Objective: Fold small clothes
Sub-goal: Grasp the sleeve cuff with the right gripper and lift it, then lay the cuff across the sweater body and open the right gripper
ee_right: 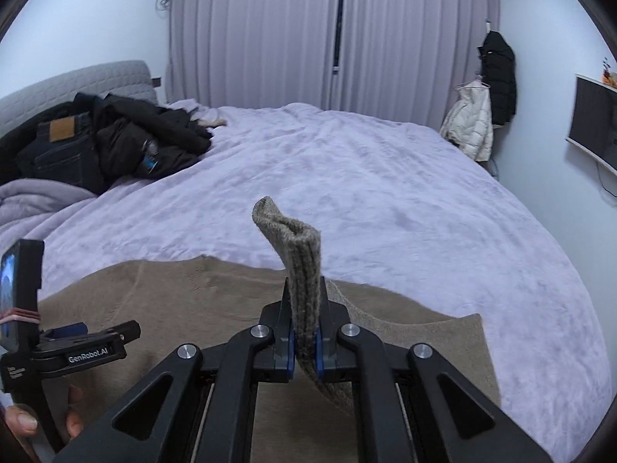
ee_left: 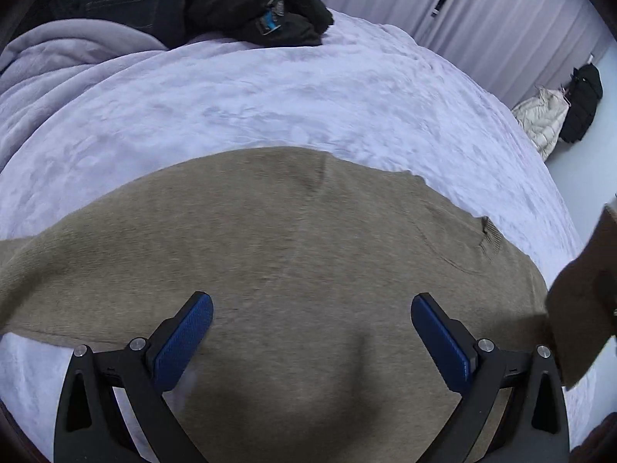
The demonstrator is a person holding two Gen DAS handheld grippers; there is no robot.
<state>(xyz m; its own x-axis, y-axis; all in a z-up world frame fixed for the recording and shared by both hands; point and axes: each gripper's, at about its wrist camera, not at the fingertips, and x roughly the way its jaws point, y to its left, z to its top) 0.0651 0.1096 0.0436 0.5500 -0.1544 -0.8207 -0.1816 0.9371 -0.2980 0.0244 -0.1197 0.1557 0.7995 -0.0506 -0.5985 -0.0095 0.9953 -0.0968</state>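
On the bed (ee_right: 385, 193), over a lilac cover with a soft, crushed nap, lies a tan sweater (ee_left: 270, 239) — fuzzy knit, spread flat, its far edge a smooth curve against the cover. A ribbed cuff (ee_left: 491, 233) rests near its right edge.

Above the sweater's near part hangs the left gripper (ee_left: 311, 333), its jaws wide apart, nothing between the blue ridged pads (ee_left: 185, 343). At that view's right edge a blurred brown fold of the same knit stands up in the air.

In the right wrist view the right gripper (ee_right: 304, 341) is clamped on a ribbed strip of the sweater; the strip rises from between the jaws and curls over at its tip. The knit falls away below the jaws to the spread part on the cover. At the lower left a hand (ee_right: 23, 422) grips the handle of the other tool.

Beyond the sweater the cover runs bare and wide to the curtains (ee_right: 270, 38). Dark clothes (ee_right: 115, 142) — jeans with a leather patch among them — are heaped at the far left by the headboard, well apart from the sweater. Two coats (ee_right: 482, 108) hang by the right wall.
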